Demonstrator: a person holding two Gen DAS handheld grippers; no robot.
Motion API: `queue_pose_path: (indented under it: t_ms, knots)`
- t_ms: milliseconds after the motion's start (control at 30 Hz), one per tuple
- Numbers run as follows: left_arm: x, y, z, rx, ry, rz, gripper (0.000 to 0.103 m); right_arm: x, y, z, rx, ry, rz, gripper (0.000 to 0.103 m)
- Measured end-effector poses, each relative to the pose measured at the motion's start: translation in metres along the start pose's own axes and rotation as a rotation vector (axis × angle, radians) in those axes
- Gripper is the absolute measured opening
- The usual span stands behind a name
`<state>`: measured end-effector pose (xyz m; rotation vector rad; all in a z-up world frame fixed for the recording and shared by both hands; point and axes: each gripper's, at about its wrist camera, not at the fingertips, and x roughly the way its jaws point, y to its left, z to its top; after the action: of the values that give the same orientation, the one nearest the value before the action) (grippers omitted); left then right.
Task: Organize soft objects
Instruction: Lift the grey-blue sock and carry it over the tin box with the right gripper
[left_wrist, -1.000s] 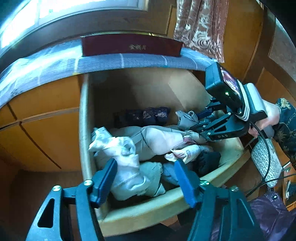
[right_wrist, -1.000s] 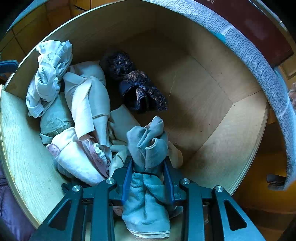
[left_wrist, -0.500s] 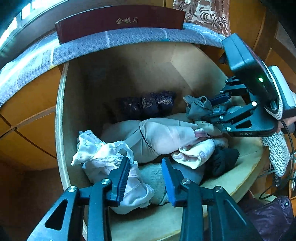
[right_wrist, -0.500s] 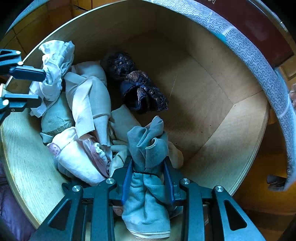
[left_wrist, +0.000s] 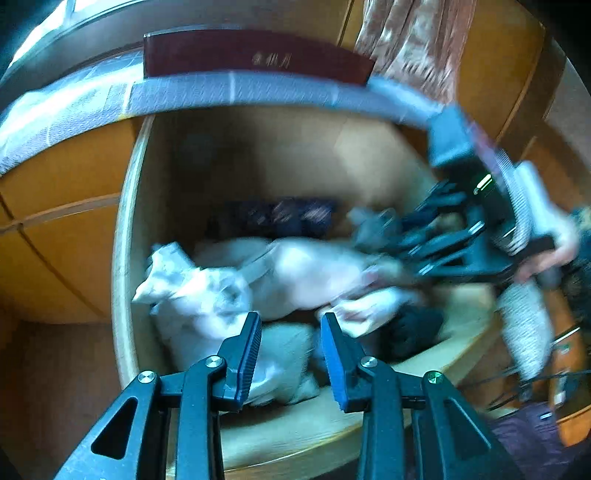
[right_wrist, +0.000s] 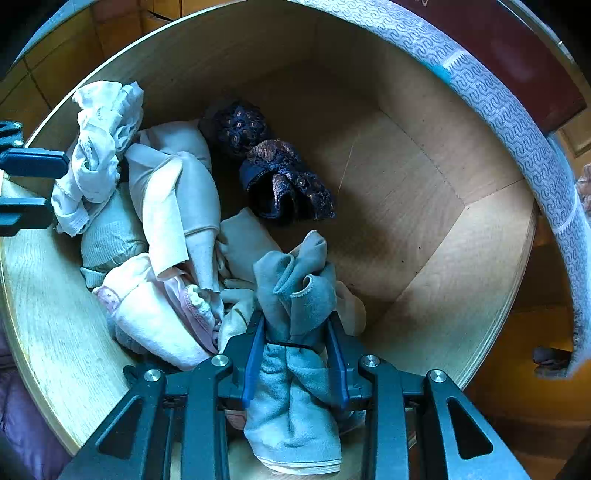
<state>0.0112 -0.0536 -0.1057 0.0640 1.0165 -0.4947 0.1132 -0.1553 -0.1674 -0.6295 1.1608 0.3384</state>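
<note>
The left wrist view is looking steeply down into the wooden drawer (left_wrist: 125, 258) from its front edge. The right is peering closer, nearly straight down; both are sharing the clothes pile (right_wrist: 170, 206).

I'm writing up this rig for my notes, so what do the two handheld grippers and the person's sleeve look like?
Both the left gripper and right gripper have black angular linkage arms with silver bolts and blue ribbed finger pads. The right one carries a boxy black housing with a green light and trailing black cables. The sleeve is dark and patterned.
</note>
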Motion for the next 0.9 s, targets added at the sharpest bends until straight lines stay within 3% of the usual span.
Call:
queue_pose_path:
  t_ms: [267,367,533,900]
  knots:
    - [0.039,0.006,0.008,-0.047,0.122,0.071,0.024,0.0,0.002,-0.002,0.004,-0.005,-0.007,0.032]
    - [0.047,0.009,0.01,-0.061,0.129,0.079,0.017,-0.002,0.002,-0.005,0.011,-0.019,-0.008,0.029]
    - [0.049,0.009,0.008,-0.072,0.136,0.093,0.014,-0.013,0.0,-0.011,0.066,-0.058,-0.01,0.027]
    - [0.053,0.01,0.012,-0.082,0.142,0.072,0.014,-0.099,-0.028,-0.011,0.235,-0.232,0.077,0.026]
